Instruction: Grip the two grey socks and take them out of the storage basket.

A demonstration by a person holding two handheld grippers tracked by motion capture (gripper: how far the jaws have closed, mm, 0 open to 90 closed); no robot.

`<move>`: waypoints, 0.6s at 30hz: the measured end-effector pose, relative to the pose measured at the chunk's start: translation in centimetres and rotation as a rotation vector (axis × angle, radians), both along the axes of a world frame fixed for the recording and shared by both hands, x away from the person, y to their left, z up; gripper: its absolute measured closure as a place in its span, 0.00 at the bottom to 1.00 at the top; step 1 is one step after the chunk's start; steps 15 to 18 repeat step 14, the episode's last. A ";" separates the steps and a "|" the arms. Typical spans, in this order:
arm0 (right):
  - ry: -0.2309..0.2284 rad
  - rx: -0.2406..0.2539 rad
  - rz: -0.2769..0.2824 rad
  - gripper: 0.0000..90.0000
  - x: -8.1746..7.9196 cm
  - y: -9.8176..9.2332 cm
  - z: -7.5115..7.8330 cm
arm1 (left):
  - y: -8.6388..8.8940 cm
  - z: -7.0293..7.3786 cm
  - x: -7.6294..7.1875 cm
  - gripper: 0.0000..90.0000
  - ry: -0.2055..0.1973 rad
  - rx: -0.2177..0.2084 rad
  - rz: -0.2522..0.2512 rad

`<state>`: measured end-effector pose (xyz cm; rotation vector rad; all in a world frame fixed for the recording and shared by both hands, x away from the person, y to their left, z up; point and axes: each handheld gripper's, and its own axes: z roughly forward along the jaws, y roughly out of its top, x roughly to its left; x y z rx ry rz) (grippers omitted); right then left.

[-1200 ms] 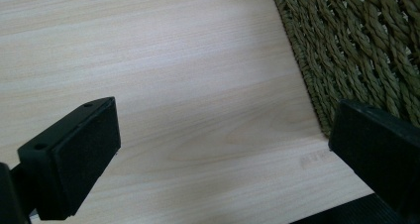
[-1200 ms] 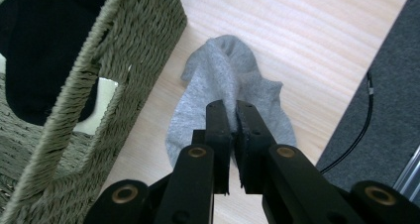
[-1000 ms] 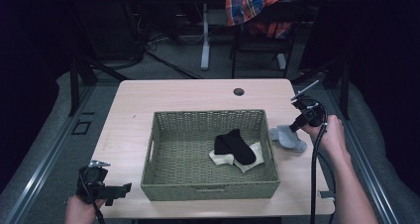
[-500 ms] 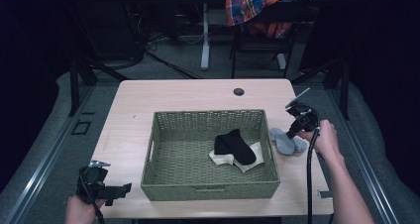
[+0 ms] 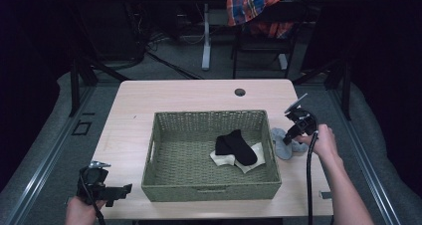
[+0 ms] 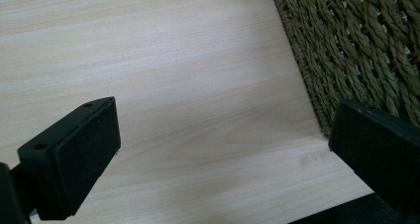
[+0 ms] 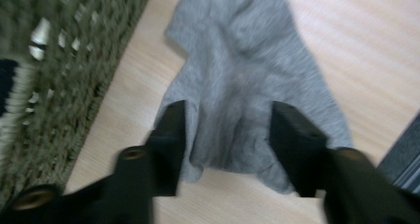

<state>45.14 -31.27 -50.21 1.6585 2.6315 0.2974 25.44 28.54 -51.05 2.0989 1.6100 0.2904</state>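
Note:
A grey sock (image 5: pixel 284 144) (image 7: pixel 247 85) lies flat on the table just right of the green woven basket (image 5: pixel 209 190) (image 7: pixel 59 85). My right gripper (image 5: pixel 291 136) (image 7: pixel 228 120) hangs low over the sock's near end. Its jaws have just been opening and now straddle the cloth without pinching it. Inside the basket a black sock (image 5: pixel 236 146) rests on a white one (image 5: pixel 251 160). My left gripper (image 5: pixel 124 189) (image 6: pixel 223 130) rests open at the table's front left, beside the basket's corner (image 6: pixel 356 45), with bare wood between its jaws.
The table's right edge (image 7: pixel 401 149) runs close behind the grey sock. A round cable hole (image 5: pixel 240 92) sits at the back of the table (image 5: pixel 189 95). A chair with a plaid cloth (image 5: pixel 254 8) stands beyond the table.
My right hand has sunk toward the grey sock and shifted slightly left. The left hand has stayed put.

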 end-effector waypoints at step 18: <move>-0.139 0.037 0.003 0.01 -1.6 -2.3 5.4 | -0.1 0.0 0.1 0.00 -0.001 0.003 -0.003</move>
